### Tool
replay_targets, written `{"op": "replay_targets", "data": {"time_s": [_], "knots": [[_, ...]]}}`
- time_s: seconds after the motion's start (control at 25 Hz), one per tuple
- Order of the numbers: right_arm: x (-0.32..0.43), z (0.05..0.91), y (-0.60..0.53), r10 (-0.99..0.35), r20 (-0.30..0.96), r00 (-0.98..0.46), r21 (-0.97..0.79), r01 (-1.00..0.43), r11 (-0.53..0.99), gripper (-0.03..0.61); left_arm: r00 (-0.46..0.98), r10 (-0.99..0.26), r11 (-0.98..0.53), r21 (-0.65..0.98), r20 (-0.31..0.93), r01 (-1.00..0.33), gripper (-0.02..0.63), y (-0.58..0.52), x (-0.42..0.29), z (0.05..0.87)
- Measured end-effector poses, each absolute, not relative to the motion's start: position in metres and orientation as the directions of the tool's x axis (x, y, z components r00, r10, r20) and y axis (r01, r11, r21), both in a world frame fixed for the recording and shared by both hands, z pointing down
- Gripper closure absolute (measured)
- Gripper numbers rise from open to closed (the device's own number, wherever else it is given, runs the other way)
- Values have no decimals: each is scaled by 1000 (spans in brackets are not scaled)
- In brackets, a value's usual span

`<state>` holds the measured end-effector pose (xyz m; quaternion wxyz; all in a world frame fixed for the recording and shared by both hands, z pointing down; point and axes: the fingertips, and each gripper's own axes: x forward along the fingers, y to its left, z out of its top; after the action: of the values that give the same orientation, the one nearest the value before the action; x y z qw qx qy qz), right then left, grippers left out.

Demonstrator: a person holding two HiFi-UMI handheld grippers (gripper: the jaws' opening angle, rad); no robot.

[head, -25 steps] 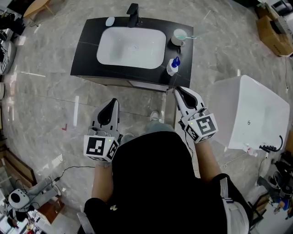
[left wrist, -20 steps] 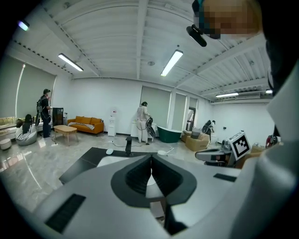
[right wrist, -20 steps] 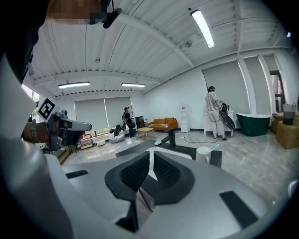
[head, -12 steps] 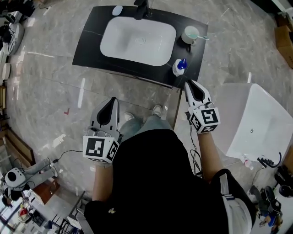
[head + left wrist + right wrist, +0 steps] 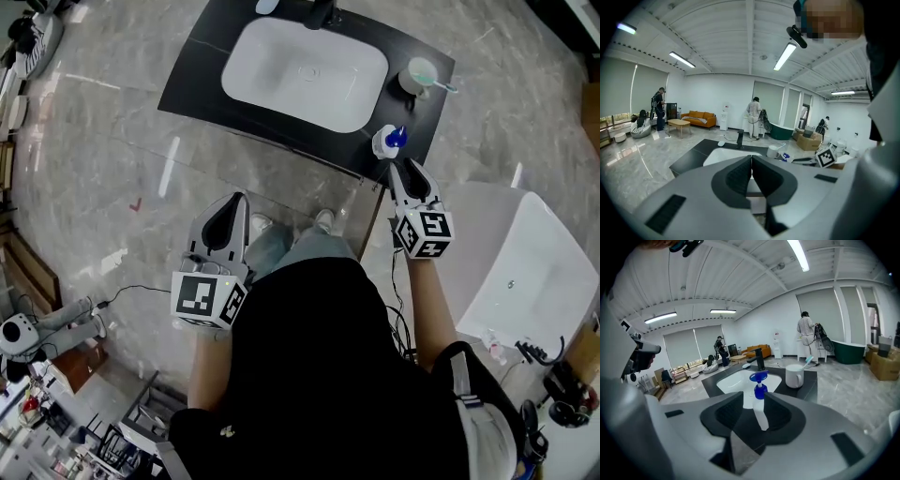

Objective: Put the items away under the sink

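Bottle dead ahead: the blue-topped pump bottle (image 5: 759, 397) stood at the front right corner of the dark counter (image 5: 192, 80), close to its edge. The right gripper (image 5: 401, 172) was lined up on it. Its jaws had just been opening, and the bottle was sighted between the pads, not yet pinched. The left gripper (image 5: 234, 208) hung low over the floor, jaws pressed together on nothing, probably kept free for the space under the sink. A mug (image 5: 417, 75) sat just behind the bottle. A white tub (image 5: 525, 253) crowded the right, and open floor lay to the left.
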<state>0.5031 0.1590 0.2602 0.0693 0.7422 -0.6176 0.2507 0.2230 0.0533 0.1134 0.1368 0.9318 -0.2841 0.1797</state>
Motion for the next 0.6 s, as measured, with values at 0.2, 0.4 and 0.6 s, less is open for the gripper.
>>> {"op": "replay_targets", "data": {"time_s": [0.2, 0.4, 0.6], "knots": [[509, 286, 149, -850, 511, 131, -190, -947, -260, 388, 753, -508, -777, 155, 418, -610, 592, 48, 217, 122], [514, 303, 135, -824, 545, 157, -157, -946, -284, 360, 729, -538, -749, 157, 422, -644, 592, 48, 205, 125], [517, 320, 122, -798, 577, 173, -152, -937, -313, 359, 699, -570, -709, 171, 431, -684, 592, 45, 188, 128]]}}
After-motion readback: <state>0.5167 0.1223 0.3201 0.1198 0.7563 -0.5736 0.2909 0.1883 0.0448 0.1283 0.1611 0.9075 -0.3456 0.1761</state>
